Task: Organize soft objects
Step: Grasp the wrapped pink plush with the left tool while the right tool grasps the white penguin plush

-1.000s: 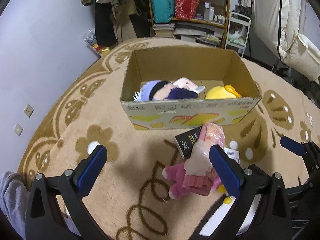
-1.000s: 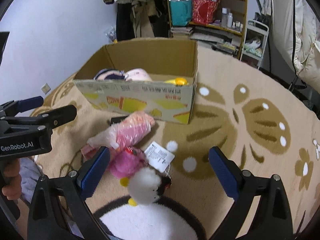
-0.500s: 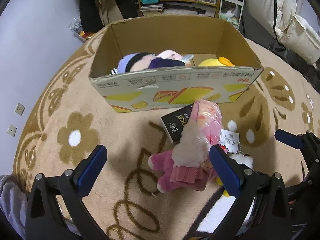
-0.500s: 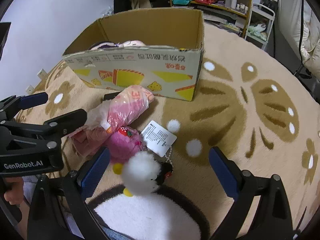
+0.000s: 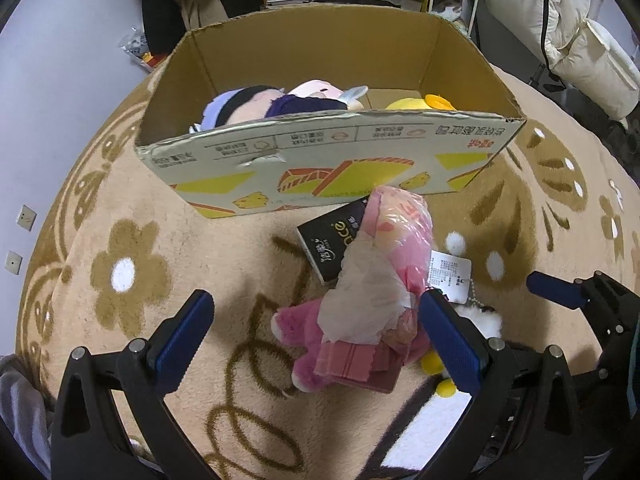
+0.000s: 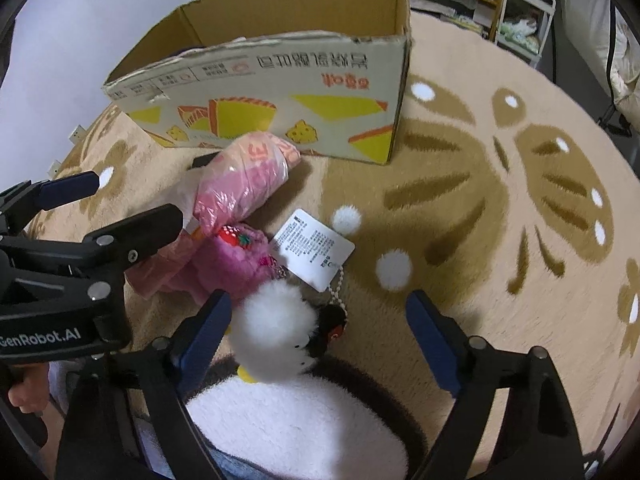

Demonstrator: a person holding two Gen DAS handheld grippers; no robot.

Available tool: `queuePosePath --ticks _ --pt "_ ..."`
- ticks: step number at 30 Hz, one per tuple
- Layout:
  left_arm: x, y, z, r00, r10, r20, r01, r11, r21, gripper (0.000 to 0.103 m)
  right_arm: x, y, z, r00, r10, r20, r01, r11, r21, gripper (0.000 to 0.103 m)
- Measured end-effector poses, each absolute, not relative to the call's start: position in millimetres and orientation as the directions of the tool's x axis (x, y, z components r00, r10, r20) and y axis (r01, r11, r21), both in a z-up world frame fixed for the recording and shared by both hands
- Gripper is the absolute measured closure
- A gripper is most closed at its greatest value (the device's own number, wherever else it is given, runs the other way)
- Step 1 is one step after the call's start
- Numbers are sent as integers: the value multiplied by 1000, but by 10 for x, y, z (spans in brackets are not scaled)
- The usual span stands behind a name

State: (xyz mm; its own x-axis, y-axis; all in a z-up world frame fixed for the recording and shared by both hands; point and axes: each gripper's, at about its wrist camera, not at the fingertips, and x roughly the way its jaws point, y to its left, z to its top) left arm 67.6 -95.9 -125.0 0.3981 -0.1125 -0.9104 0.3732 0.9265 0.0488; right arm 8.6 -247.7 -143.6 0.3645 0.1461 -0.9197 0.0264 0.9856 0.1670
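So the soft stuff sits in a heap on the rug (image 5: 132, 220) right in front of the box (image 5: 320, 152): a pink plush (image 5: 308, 344) with a pink bagged toy (image 6: 244, 180) on top, and a white plush (image 6: 272, 332) with its tag (image 6: 314, 248) beside them. The left gripper (image 5: 316, 336) has its fingers spread wide around the pink plush, not touching it. The right gripper (image 6: 318, 328) is closing around the white plush, pads still off it, and a few plushies (image 5: 256, 104) are already in the box.

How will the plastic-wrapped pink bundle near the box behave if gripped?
The pink bundle looks soft and squashy, so it would likely give under the pads. Its glossy, crinkled wrap may slip. The loose wrap end would probably flop.
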Motion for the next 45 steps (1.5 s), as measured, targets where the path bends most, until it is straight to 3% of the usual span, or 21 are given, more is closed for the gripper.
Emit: queuePosePath --ticks 5,7,11,13,19,31,35,36,40,42,45 --pt "707 -1008 -1317 378 -117 -918 385 922 42 2 119 -2449 -1504 334 170 -927 21 982 188 13" --pt "714 -1022 -1341 371 -116 -921 387 921 40 2 146 -2412 -1562 311 181 -933 18 980 196 20" --pt "736 -1056 -1407 359 -103 -928 391 919 49 2 175 -2360 -1658 269 191 -944 8 980 200 23" --pt "746 -1076 -1435 354 -97 -930 394 918 54 2 184 -2340 -1707 244 197 -950 3 979 204 36" --pt "801 -1079 -1485 336 -117 -935 389 921 25 2 177 -2324 -1782 214 162 -963 14 986 169 58" --pt "831 -1081 -1506 349 -129 -928 393 919 20 3 158 -2391 -1770 219 177 -960 32 982 188 60" --pt "863 -1112 -1517 334 -165 -928 400 916 -19 15 156 -2373 -1741 230 169 -958 29 983 180 62" --pt "873 -1141 -1518 329 -172 -929 400 916 -27 17 157 -2383 -1723 238 171 -956 31 983 183 70" --pt "855 -1168 -1501 329 -194 -924 417 908 -43 31 169 -2447 -1696 253 175 -951 47 980 193 71" --pt "849 -1182 -1497 311 -229 -922 426 901 -80 47 176 -2471 -1690 253 180 -950 48 979 198 71" --pt "827 -1230 -1501 285 -273 -919 427 894 -133 54 174 -2527 -1666 259 179 -949 60 978 201 71"
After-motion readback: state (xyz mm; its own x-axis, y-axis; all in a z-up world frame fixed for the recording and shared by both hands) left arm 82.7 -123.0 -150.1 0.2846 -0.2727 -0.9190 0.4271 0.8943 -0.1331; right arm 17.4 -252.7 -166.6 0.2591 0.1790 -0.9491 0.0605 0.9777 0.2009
